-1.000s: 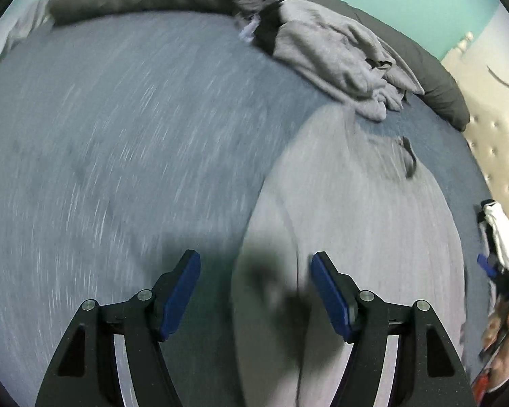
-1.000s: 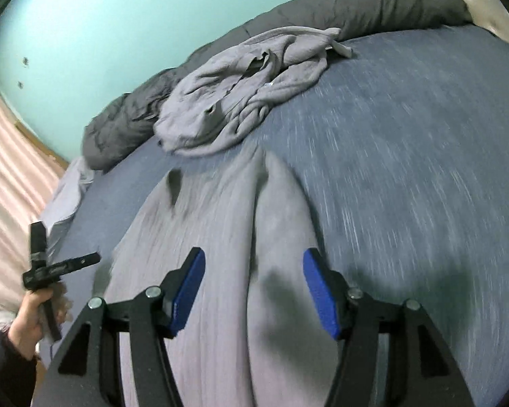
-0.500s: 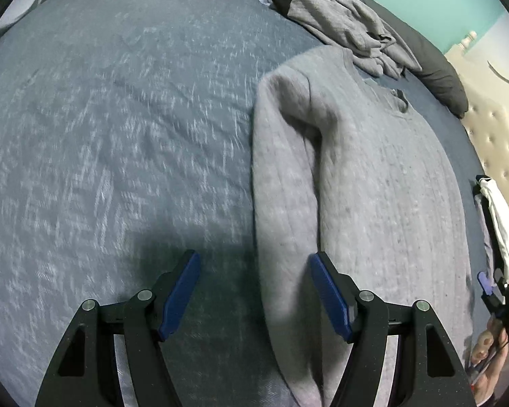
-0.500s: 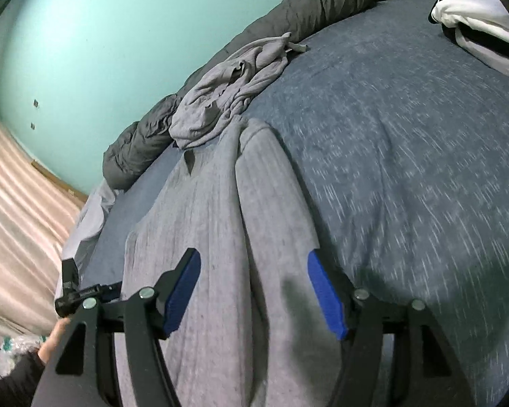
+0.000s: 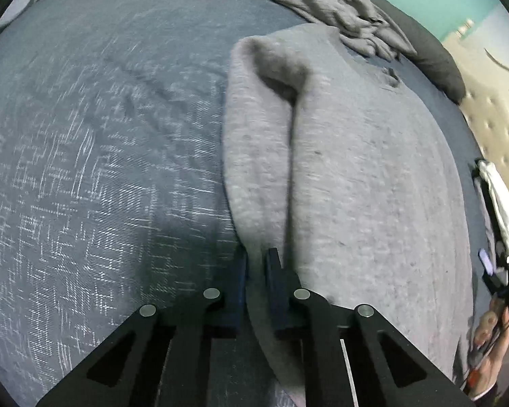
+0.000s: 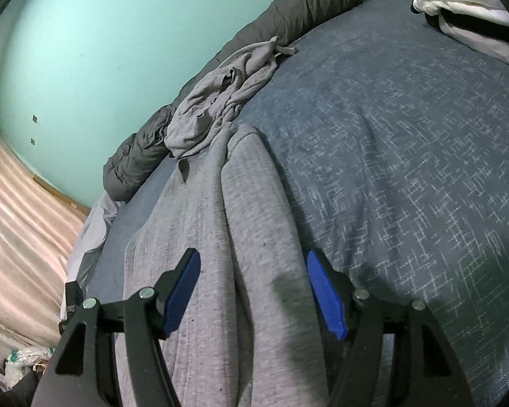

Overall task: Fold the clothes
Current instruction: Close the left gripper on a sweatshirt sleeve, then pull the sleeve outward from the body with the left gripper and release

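Note:
A light grey sweater (image 5: 363,176) lies flat on the blue-grey bedspread (image 5: 101,135), both sleeves lying along its body. My left gripper (image 5: 256,264) is shut on the lower end of the sweater's left sleeve (image 5: 254,156). In the right wrist view the sweater (image 6: 193,237) runs away from me, and my right gripper (image 6: 252,291) is open, its blue pads on either side of the right sleeve (image 6: 258,224) just above the cloth.
A crumpled grey garment (image 6: 227,98) and a dark grey duvet roll (image 6: 315,3) lie at the bed's far edge. White clothes (image 6: 465,10) sit at the far right. A tufted headboard (image 5: 492,108) and teal wall (image 6: 101,34) border the bed.
My left gripper has closed on the left sleeve's end; it was open before. My right gripper stayed open and drew back along the right sleeve.

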Demonstrator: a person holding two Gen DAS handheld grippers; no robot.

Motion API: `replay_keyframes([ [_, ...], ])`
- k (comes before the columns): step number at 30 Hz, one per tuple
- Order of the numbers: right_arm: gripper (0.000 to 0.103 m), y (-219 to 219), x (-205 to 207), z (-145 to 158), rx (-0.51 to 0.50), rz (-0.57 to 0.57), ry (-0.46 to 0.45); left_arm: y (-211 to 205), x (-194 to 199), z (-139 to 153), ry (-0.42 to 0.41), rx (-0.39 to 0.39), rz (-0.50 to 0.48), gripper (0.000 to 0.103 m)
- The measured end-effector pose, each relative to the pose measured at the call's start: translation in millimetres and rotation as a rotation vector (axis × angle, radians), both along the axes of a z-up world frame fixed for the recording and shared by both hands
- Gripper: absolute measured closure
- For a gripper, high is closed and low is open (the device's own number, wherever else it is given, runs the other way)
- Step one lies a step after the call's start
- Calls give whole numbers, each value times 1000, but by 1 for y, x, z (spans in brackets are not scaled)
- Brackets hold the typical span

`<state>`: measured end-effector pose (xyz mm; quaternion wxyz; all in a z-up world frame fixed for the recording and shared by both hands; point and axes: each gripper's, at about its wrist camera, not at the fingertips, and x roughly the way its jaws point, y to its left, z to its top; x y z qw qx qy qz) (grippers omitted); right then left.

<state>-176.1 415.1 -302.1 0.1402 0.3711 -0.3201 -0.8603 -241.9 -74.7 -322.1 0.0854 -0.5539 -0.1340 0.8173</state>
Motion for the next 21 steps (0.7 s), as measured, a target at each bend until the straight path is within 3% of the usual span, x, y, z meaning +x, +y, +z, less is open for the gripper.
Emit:
replay_keyframes([
  [1,36,1,0,0,-4,-3,2,2,1,4,7,2,-6,99],
  [10,36,10,5,0,-22,-16,3,-10,2,52,68,-56,7,100],
  [14,36,12,6,1,-30,-23,7,-39,-6,93,107,-165,54,100],
  [18,36,13,7,2,-31,-23,10,-60,-23,140,183,-335,127,100],
  [21,36,14,7,2,-30,-23,10,-69,-34,164,214,-422,174,100],
])
